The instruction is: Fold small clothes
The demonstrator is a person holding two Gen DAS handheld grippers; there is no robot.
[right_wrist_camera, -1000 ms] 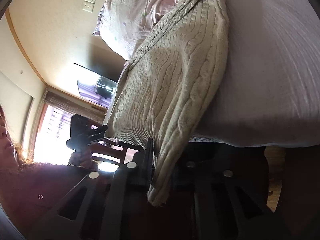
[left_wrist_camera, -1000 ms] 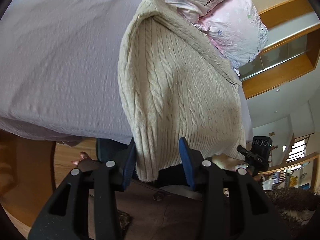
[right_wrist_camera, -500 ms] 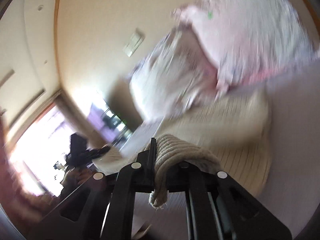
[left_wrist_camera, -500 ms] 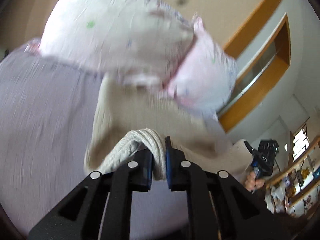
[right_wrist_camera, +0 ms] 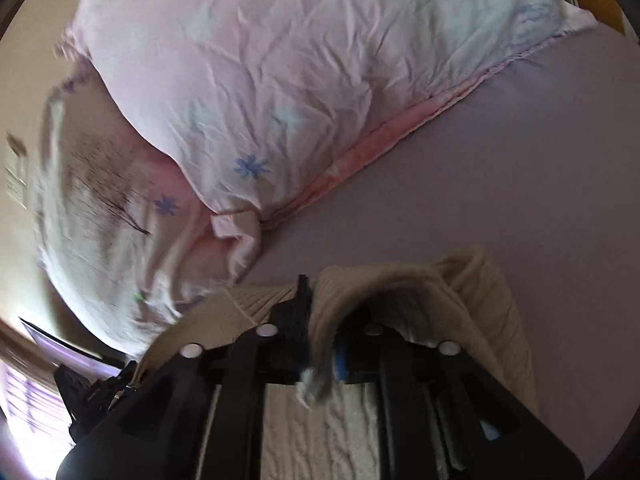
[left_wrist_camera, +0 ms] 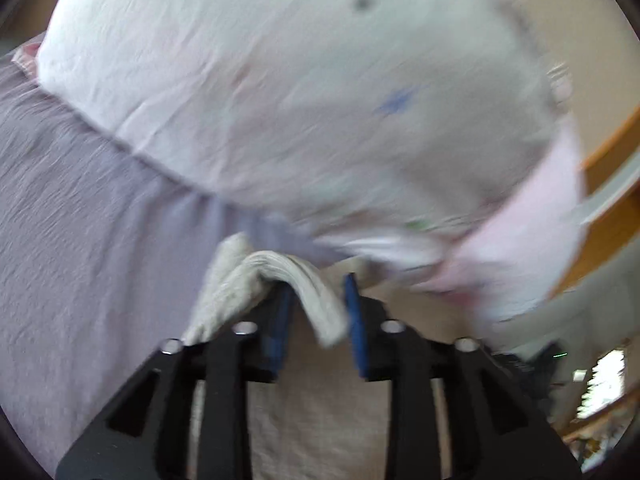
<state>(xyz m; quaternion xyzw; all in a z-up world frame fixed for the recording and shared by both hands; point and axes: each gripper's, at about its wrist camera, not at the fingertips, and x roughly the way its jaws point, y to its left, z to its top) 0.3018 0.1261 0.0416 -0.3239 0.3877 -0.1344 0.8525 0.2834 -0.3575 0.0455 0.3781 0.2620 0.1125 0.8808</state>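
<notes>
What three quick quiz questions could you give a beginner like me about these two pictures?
1. True or false: the cream knit sweater is draped over the right gripper.
2. What lies straight ahead of both grippers? A) pink flowered pillow B) a laundry basket C) a chair
3. Fill in: the sweater lies on a lavender ______.

Key:
1. True; the hem is draped over the left gripper too.
2. A
3. bedsheet
</notes>
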